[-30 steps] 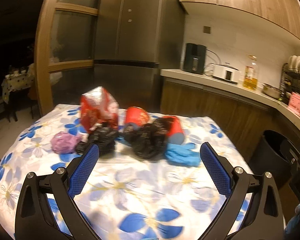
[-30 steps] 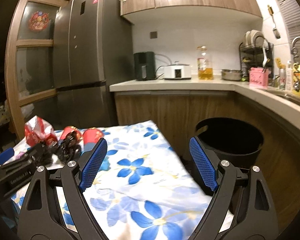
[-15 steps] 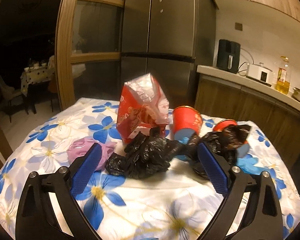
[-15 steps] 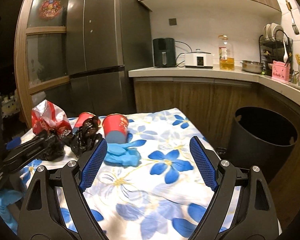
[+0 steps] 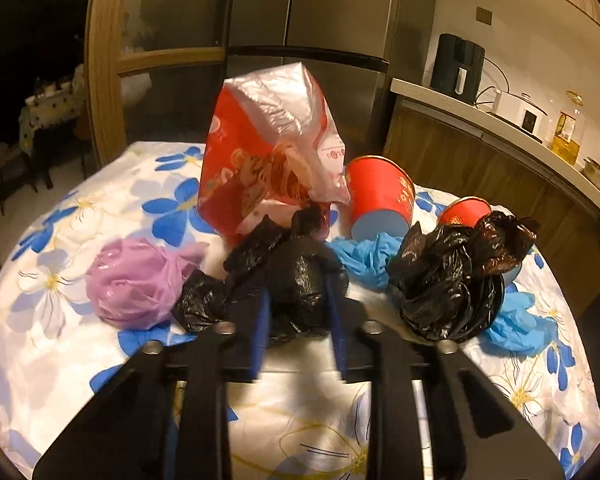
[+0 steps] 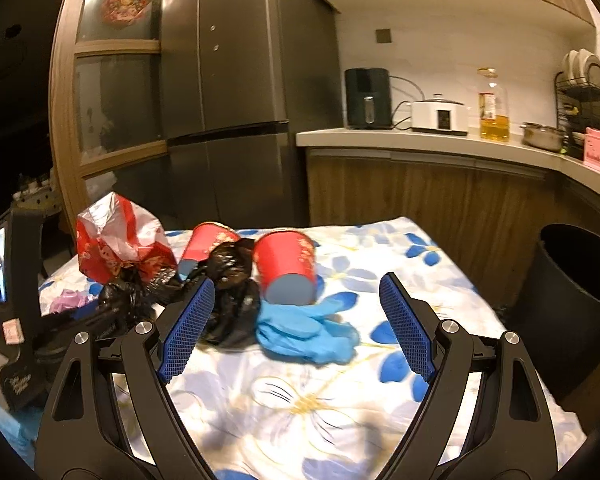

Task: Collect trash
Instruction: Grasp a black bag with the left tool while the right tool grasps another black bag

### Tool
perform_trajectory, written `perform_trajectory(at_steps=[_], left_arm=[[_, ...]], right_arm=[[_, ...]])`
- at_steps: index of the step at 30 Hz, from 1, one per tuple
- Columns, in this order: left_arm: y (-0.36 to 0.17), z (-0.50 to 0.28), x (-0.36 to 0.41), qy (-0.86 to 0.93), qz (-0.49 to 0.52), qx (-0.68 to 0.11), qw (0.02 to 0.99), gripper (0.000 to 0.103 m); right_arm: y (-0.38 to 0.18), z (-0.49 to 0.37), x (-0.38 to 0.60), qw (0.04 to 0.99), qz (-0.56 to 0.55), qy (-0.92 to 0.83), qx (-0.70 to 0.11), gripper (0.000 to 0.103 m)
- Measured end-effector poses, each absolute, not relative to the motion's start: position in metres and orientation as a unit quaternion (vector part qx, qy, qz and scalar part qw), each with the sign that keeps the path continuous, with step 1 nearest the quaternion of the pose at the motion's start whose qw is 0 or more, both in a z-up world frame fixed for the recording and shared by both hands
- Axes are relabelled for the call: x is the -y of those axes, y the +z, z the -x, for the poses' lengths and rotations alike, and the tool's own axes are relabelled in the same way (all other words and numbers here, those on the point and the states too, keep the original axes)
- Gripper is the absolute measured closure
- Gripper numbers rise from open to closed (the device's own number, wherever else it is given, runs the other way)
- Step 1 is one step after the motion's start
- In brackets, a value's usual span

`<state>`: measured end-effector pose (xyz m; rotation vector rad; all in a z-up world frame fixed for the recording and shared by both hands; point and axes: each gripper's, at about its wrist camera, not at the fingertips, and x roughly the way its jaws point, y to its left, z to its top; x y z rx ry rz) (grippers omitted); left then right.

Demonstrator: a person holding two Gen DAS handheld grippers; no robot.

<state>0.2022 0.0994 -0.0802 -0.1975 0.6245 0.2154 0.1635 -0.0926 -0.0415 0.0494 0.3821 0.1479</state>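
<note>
- The left claw has just been closing, and its blue pads now pinch a crumpled black bag near the middle of the table, which wears a cloth printed with blue flowers.
- That black bag has no clear long axis; it is a lump with a twisted tail rising toward the far side.
- Just left of it lies a purple bag, balled up, touching the black plastic.
- Behind it a red and clear bag stands upright, its peak pointing up.
- Two red cups lie on their sides, long axes running near to far: the nearer red cup shows its grey base to the camera, mouth facing away, and the further red cup lies the same way.
- A second black bag sits to the right, against blue gloves that lie flat just in front of the nearer cup.
- The right claw stands wide open and holds nothing, hovering near the gloves.
- Only the right wrist view shows the black bin standing on the floor right of the table; only the left wrist view shows the pinch itself.
</note>
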Motion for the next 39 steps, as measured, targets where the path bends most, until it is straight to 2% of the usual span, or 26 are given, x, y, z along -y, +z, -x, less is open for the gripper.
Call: perform_trajectory(at_steps=[2,4,18,21,26,28,29,30,33,39], left_arm=[[-0.082,-0.2,-0.101,0.096,0.104,-0.308,0.941,0.097],[-0.082,-0.194,-0.103,0.088,0.111,-0.305,0.942,0.099],[-0.056,-0.14,-0.11,0.071,0.131,-0.242,0.959,0.101],[-0.054,-0.138,-0.112,0.072,0.124,-0.236,0.961,0.101],[-0.053,-0.138,-0.112,0.068,0.125,-0.236,0.961,0.101],[-0.054,-0.139,-0.113,0.067,0.127,-0.238,0.961,0.101],[-0.054,-0.139,-0.114,0.067,0.128,-0.238,0.96,0.101],[-0.054,-0.139,-0.114,0.066,0.129,-0.239,0.96,0.101],[-0.054,-0.139,-0.113,0.067,0.126,-0.237,0.961,0.101],[-0.049,-0.134,-0.111,0.065,0.124,-0.231,0.963,0.101]], right_arm=[[-0.044,-0.172,0.086,0.976,-0.029,0.081,-0.198,0.02],[-0.047,-0.178,0.079,0.974,-0.034,0.091,-0.205,0.02],[-0.065,-0.221,0.045,0.965,-0.036,0.101,-0.238,0.021],[-0.072,-0.232,0.042,0.959,-0.045,0.105,-0.258,0.031],[-0.081,-0.24,0.035,0.953,-0.039,0.122,-0.276,0.059],[-0.081,-0.239,0.033,0.952,-0.036,0.129,-0.276,0.079],[-0.081,-0.238,0.032,0.951,-0.033,0.131,-0.277,0.084],[-0.081,-0.237,0.032,0.95,-0.031,0.137,-0.277,0.095],[-0.079,-0.231,0.033,0.95,-0.029,0.145,-0.273,0.099],[-0.062,-0.21,0.048,0.955,-0.046,0.153,-0.25,0.1]])
